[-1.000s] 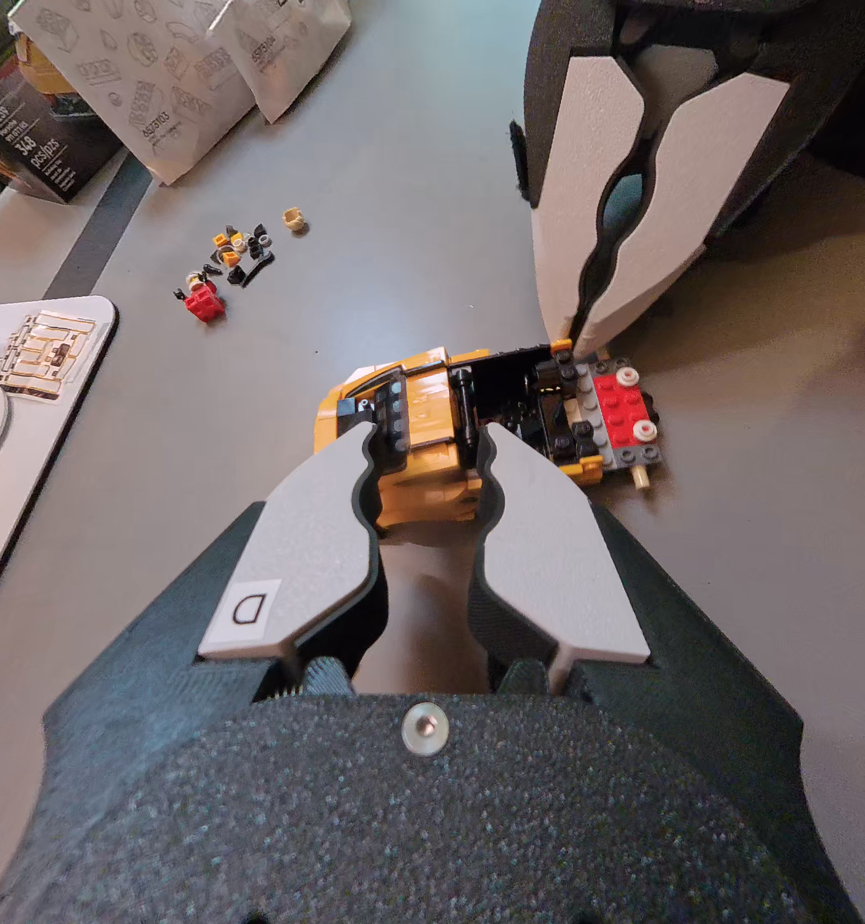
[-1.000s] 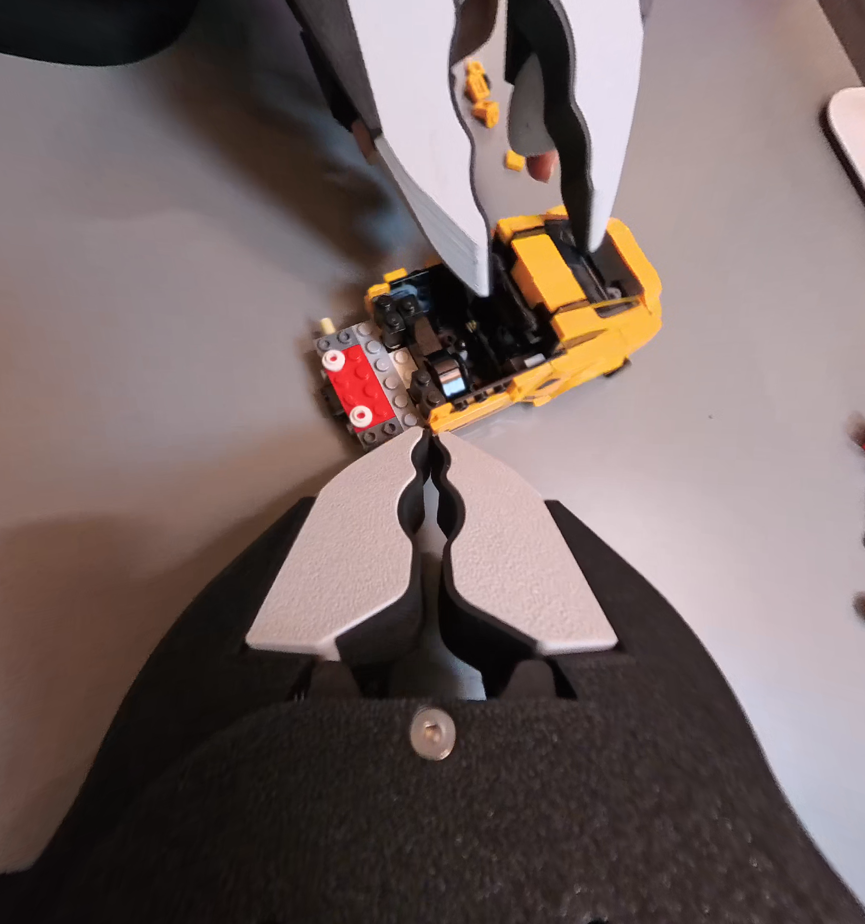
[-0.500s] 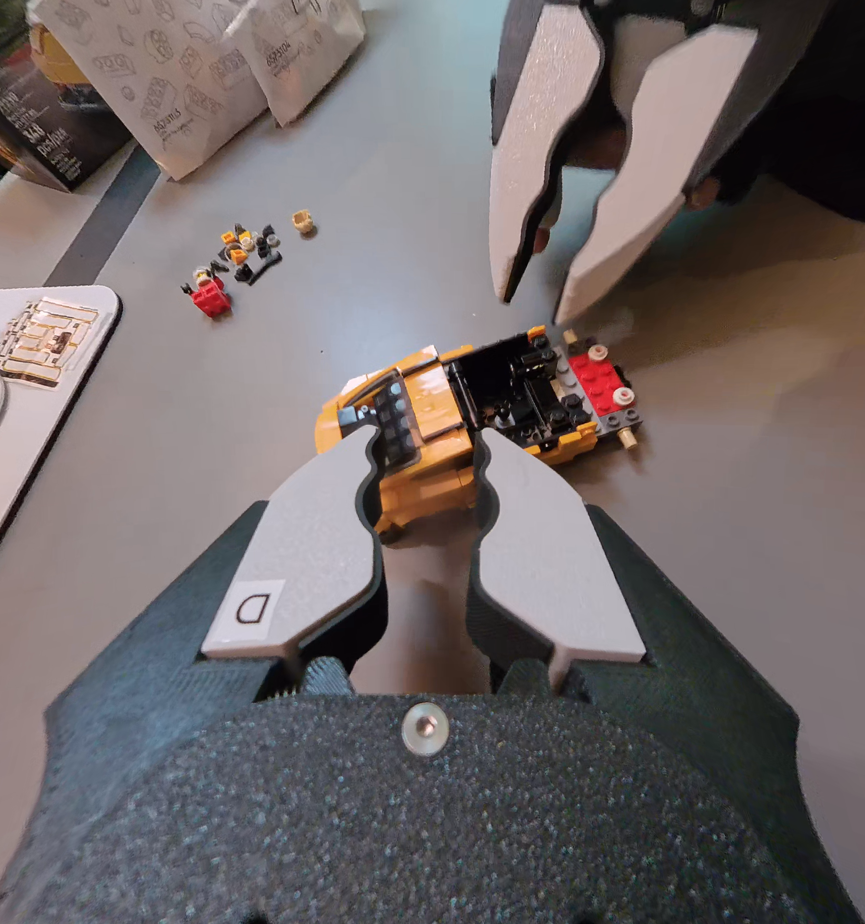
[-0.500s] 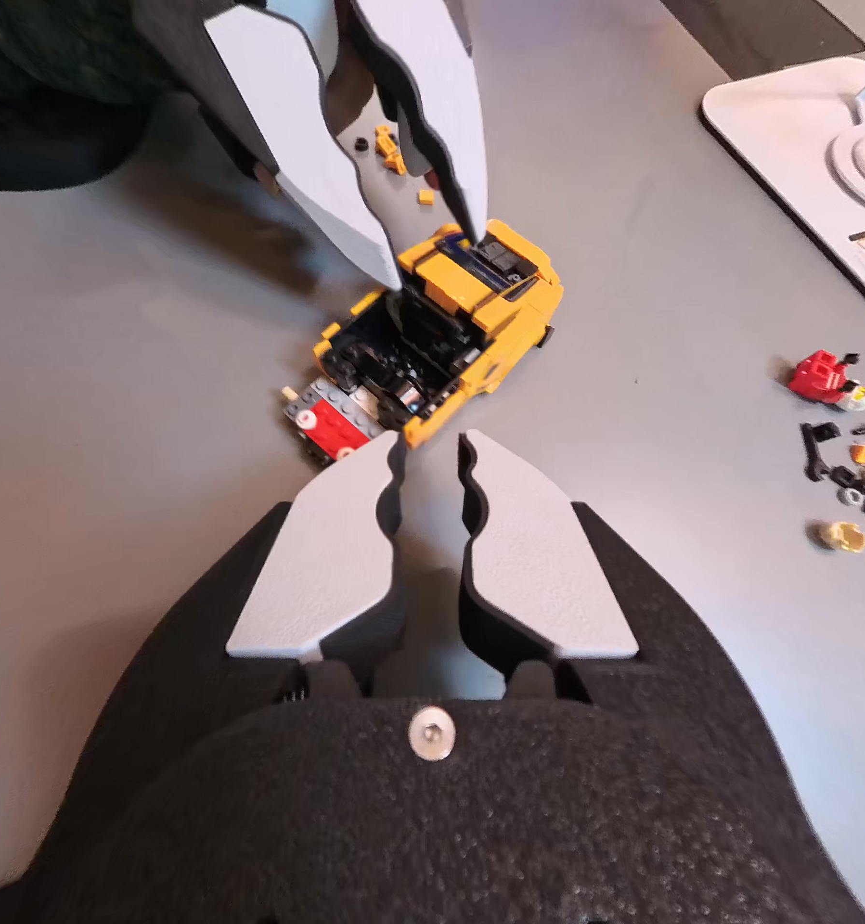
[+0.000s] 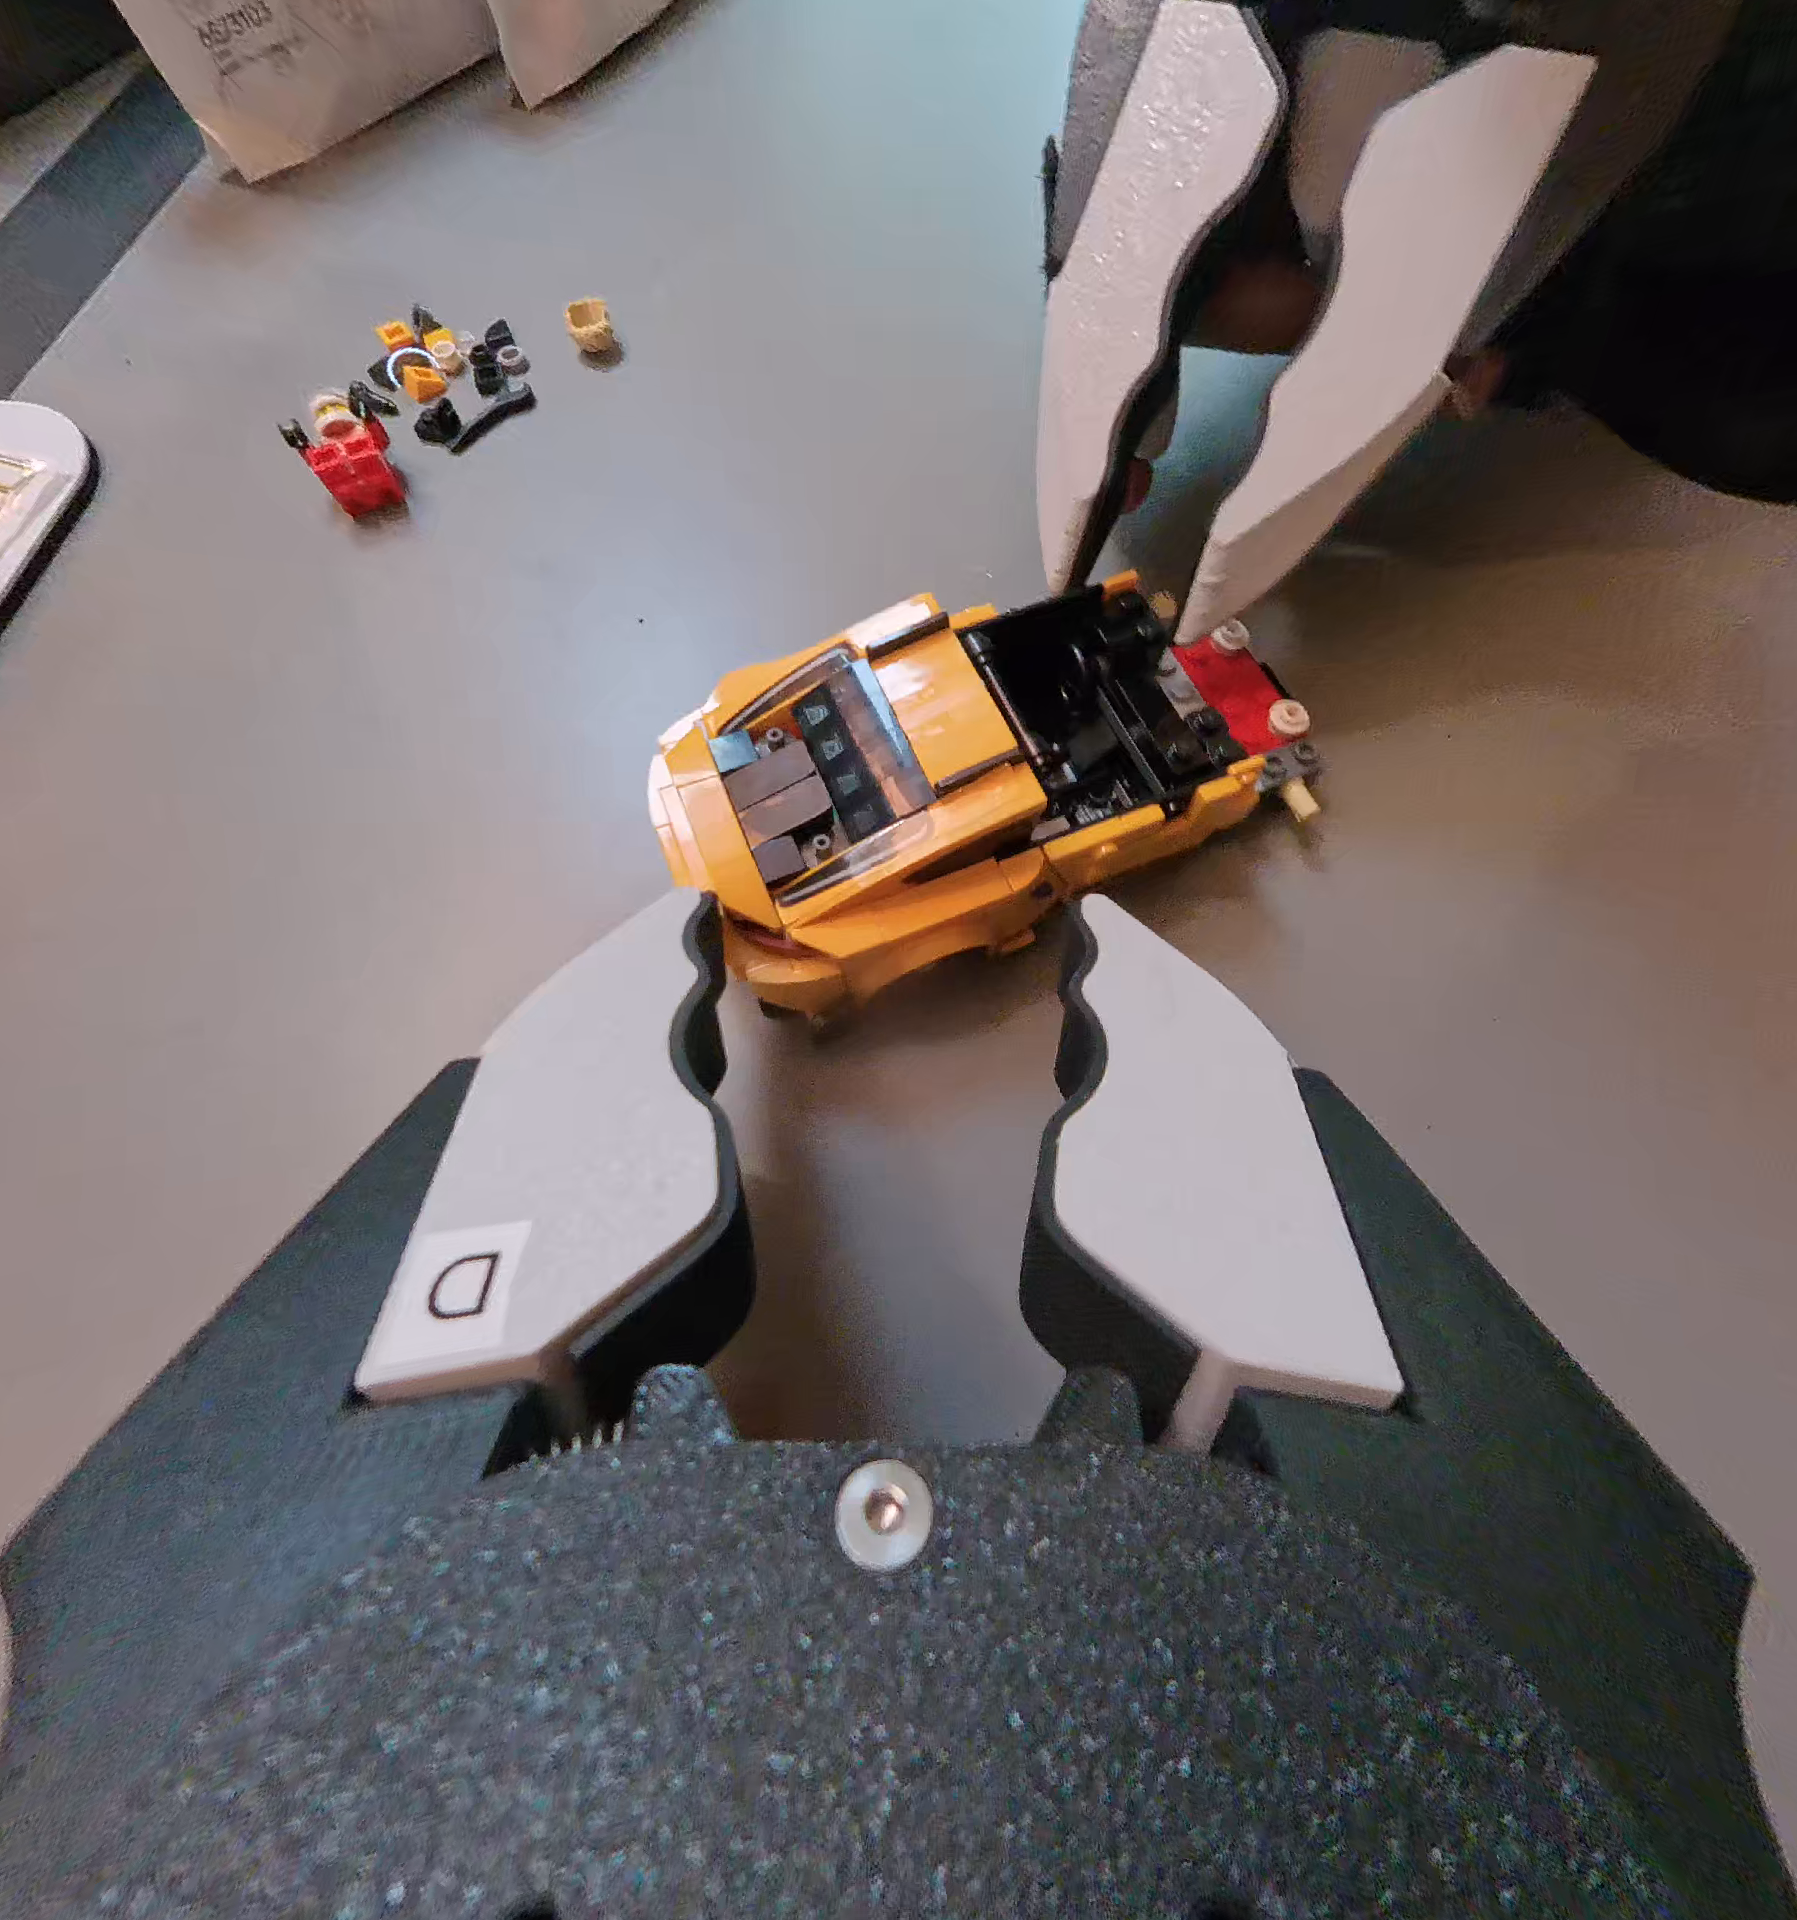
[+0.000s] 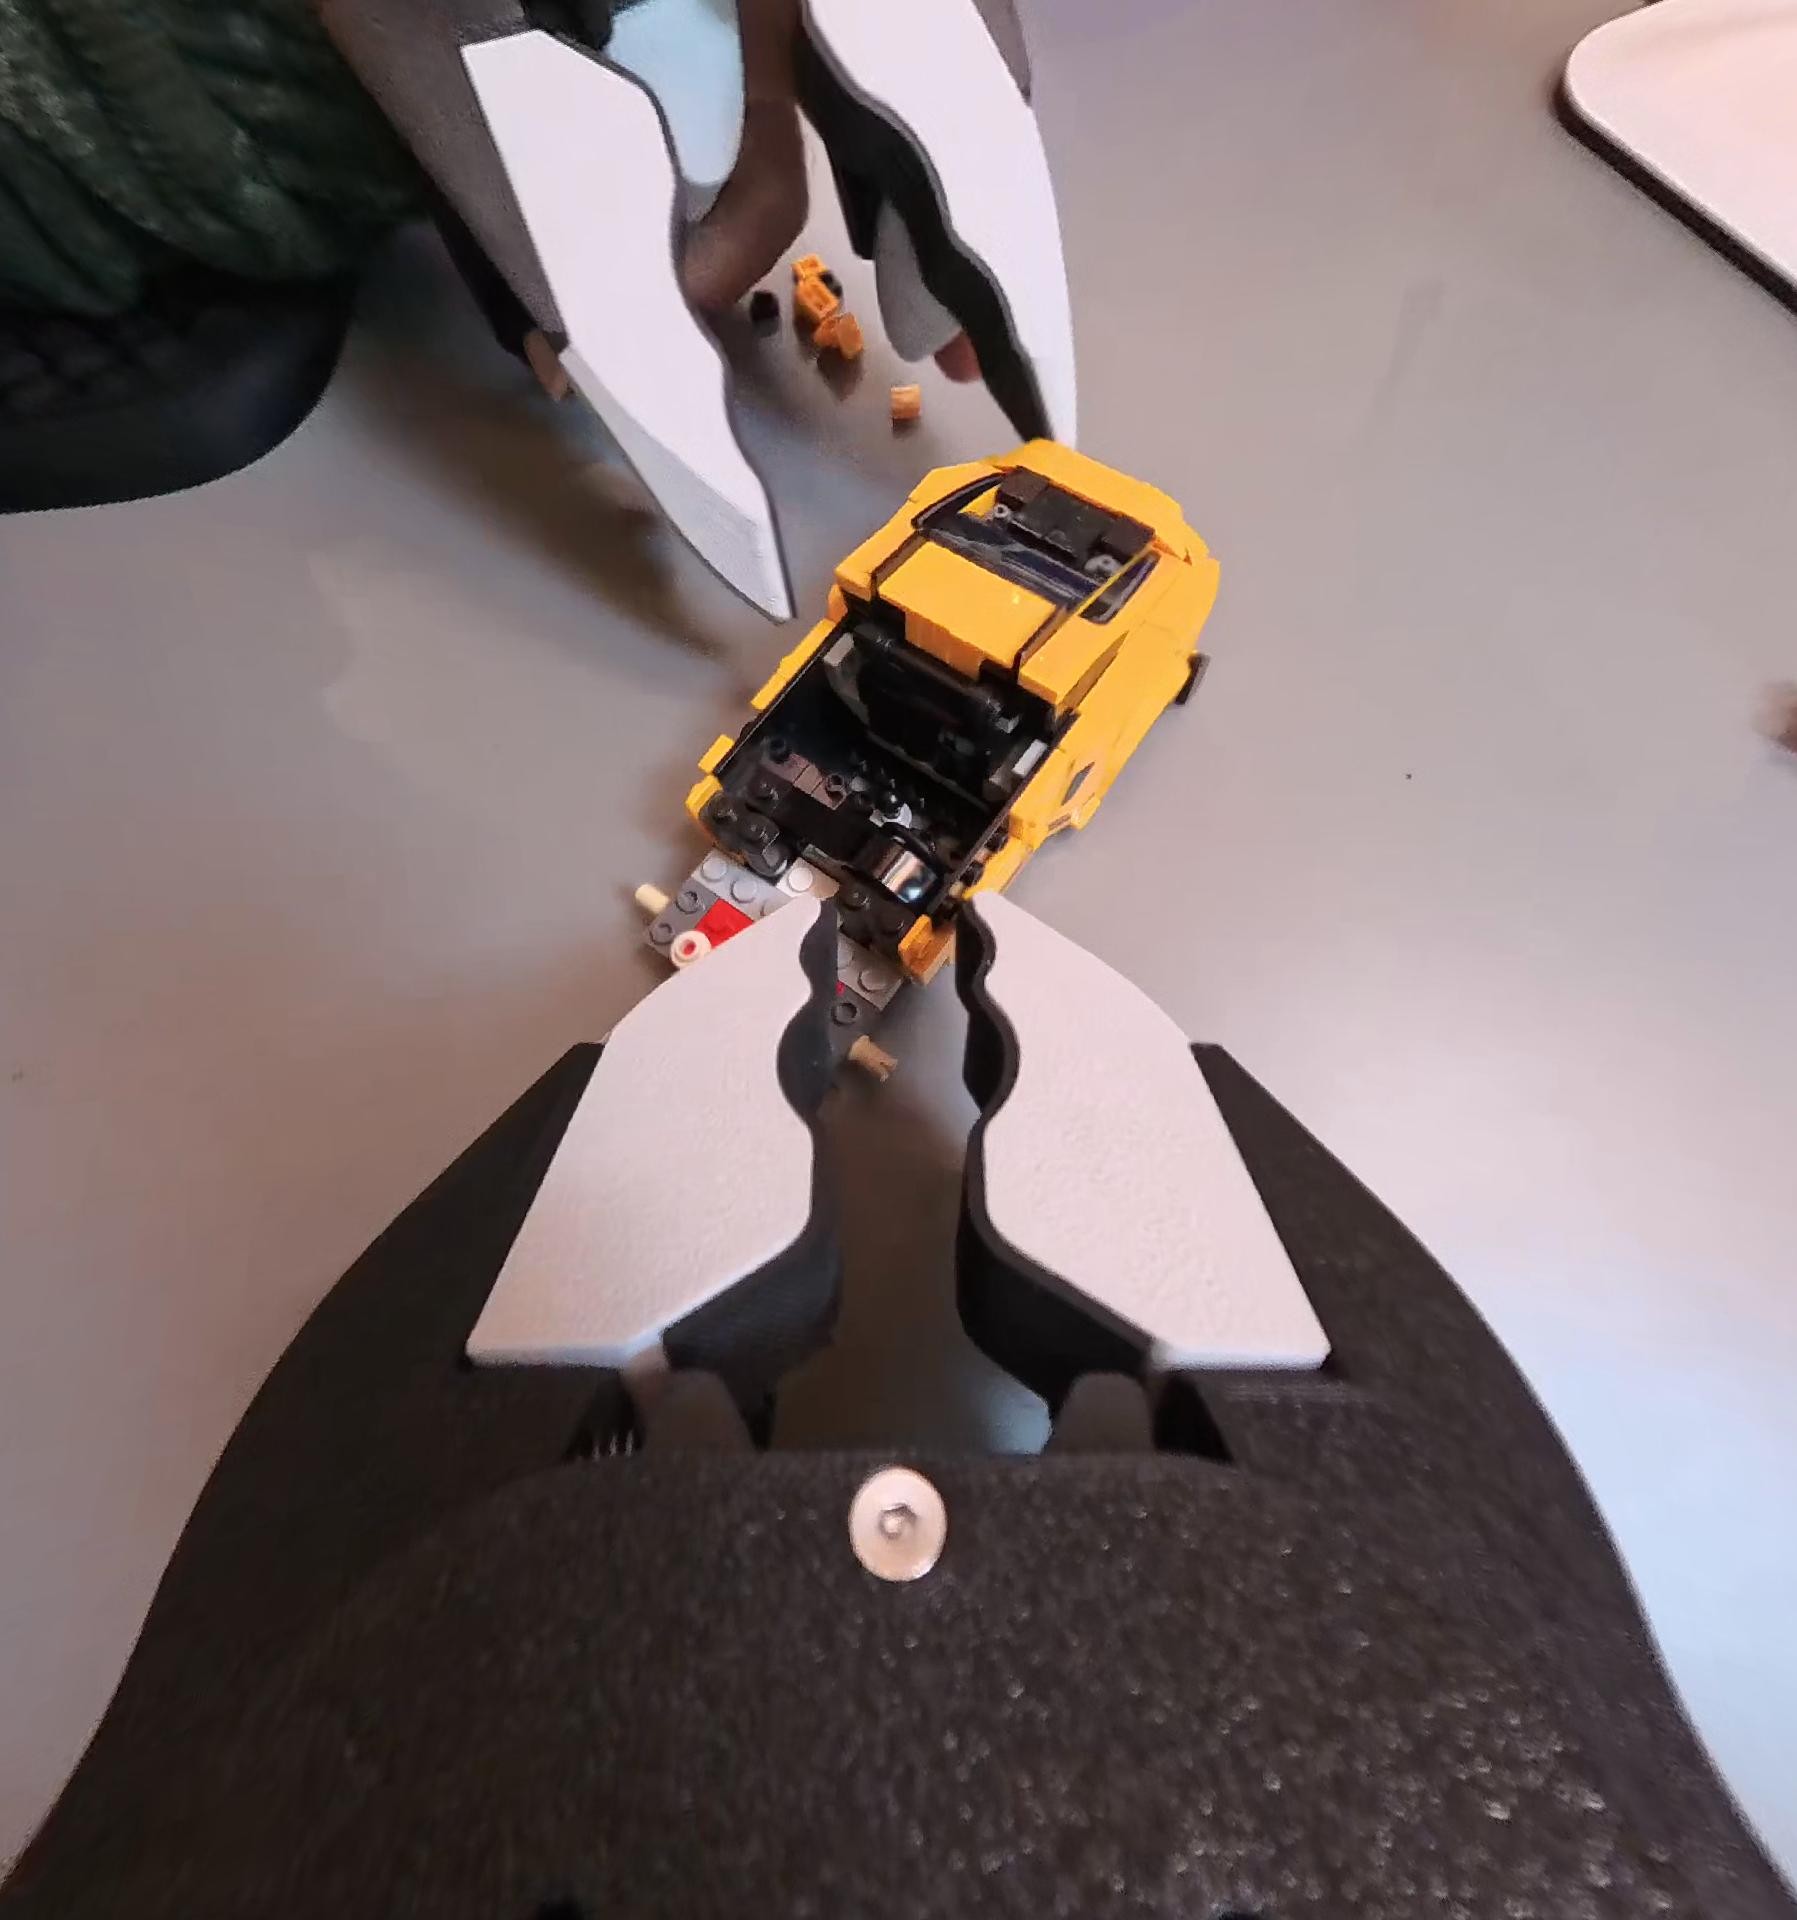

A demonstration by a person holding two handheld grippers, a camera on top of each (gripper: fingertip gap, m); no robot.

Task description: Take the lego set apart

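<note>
- The grey table (image 5: 769,312) is smooth and matte, with a darker strip running along its far left edge
- At the far left stand two pale paper bags (image 5: 302,73) printed with line drawings and a number code, which I leave unread; a dark box corner sits beside them
- A white tray (image 5: 0,499) with a dark rim lies at the left edge, a printed sheet on it
- The yellow lego car (image 5: 925,790) rests on the table in the middle, its front stripped to black innards and a red and grey plate
- The left gripper (image 5: 883,914) is spread wide, holding nothing, its tips just either side of the car's near end; one finger carries a small white sticker with a single letter
- The right gripper (image 5: 1122,592) is parted a little, tips at the car's far stripped end; whether they touch it I cannot tell
- A scatter of small loose pieces (image 5: 437,384), a red minifigure (image 5: 354,468) and a tan piece (image 5: 590,324) lie well apart to the far left
- In the right wrist view a few orange bits (image 6: 832,322) lie beyond the car
</note>
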